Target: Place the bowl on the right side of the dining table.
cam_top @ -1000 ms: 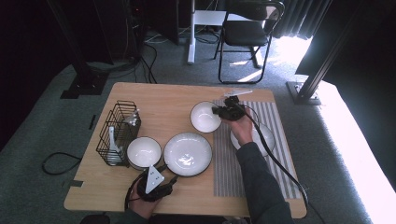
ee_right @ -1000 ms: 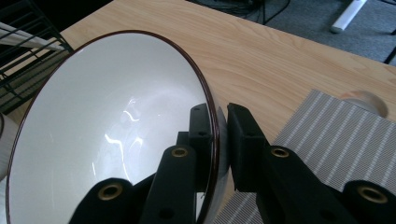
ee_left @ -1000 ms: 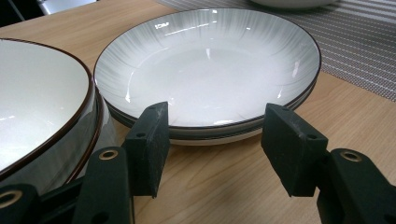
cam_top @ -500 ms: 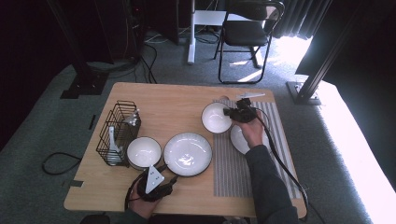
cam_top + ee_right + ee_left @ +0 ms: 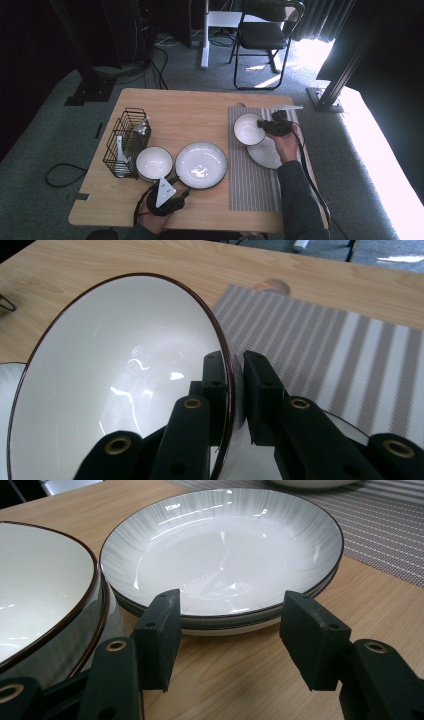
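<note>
Right gripper [image 5: 264,126] clamped on rim of small white bowl [image 5: 248,129], one jaw inside the wall, one outside, brown rim edge pinched between pads [image 5: 216,371]. Bowl carried tilted over striped placemat [image 5: 252,175], just beside small white plate [image 5: 267,152] lying on that mat. Likely step: setting bowl down on mat or onto plate.

Doing it well: level the bowl before lowering, base first, not rim. Lower slowly; thin rim grip likely to slip or pivot if jolted. Keep clear of plate edge unless stacking is meant; if stacking, centre over plate. Release only once base sits flat, then back the inner jaw up and out without dragging the wall.

Left gripper [image 5: 167,200] parked near table's front edge, jaws spread wide, holding nothing, facing large shallow plate [image 5: 220,555] with second white bowl [image 5: 45,595] just beside it. Wire basket [image 5: 125,142] with cutlery at table's left, well apart from the action.
</note>
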